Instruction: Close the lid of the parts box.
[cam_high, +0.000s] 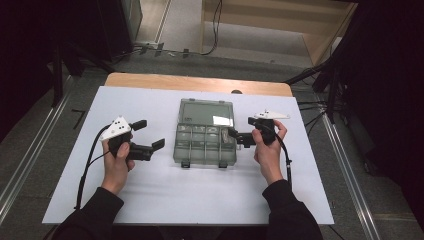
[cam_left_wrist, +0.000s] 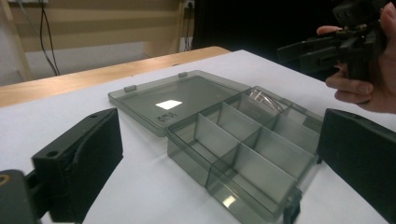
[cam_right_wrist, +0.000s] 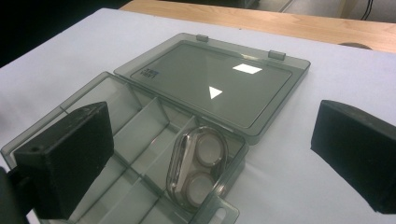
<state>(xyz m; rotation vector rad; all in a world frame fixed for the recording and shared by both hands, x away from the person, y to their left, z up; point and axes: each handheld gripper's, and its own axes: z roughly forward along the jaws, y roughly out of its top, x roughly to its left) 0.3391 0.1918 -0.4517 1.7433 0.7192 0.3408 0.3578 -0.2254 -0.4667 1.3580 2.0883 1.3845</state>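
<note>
Lying open on the desk (cam_high: 150, 200), the box (cam_high: 205, 145) sat between the two grippers, its lid (cam_right_wrist: 215, 84) folded flat on the far side. Released with jaws wide, the right gripper (cam_high: 239, 136) hovered at the box's near edge, and a clear twin-cup case (cam_right_wrist: 196, 170) stood on edge in the compartment just ahead of it. Equally released, the left gripper (cam_high: 150, 135) was held beside the box, apart from it and grasping nothing.
</note>
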